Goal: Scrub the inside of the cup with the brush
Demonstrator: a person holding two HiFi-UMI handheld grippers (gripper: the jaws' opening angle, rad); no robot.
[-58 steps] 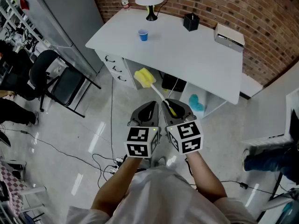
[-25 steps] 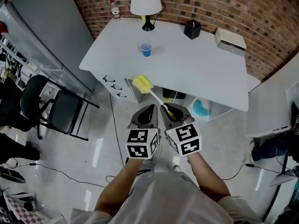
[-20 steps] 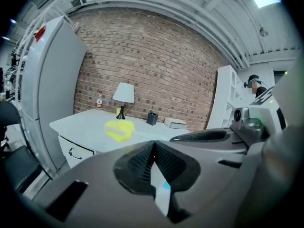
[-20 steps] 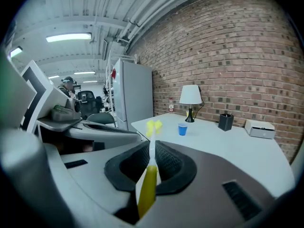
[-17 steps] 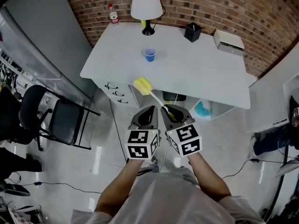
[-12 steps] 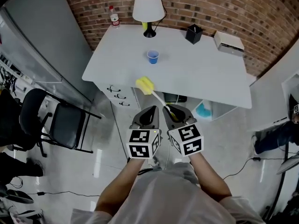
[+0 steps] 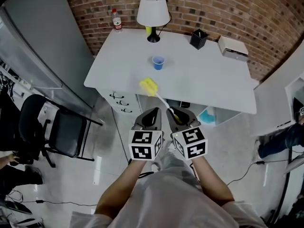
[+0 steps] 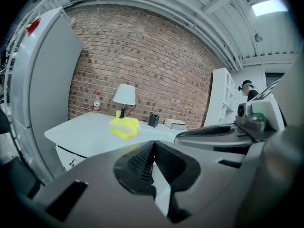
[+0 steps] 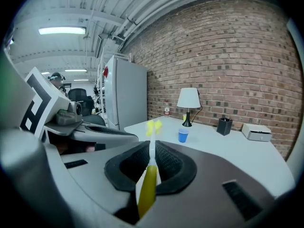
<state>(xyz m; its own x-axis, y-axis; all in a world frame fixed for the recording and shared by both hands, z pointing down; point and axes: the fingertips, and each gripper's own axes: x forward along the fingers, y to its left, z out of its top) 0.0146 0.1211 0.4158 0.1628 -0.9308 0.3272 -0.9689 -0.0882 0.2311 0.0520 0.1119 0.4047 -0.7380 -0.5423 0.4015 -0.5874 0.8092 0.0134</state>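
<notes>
Brick wall backs a white desk (image 7: 209, 80) that lies nearer and squarer beneath the person than a couple of seconds ago, so they have walked up to it. At the front, the right gripper (image 7: 175, 115) is clamped on the yellow handle of the brush (image 7: 159, 99), whose sponge head now reaches over the desk's near left edge, and the left gripper (image 7: 151, 115) beside it is pinched together on nothing. Farther out, the blue cup (image 7: 158, 62) stands upright in the desk's left half, between that edge and the lamp (image 7: 153, 13) at the far edge, untouched, so scrubbing has not begun.
</notes>
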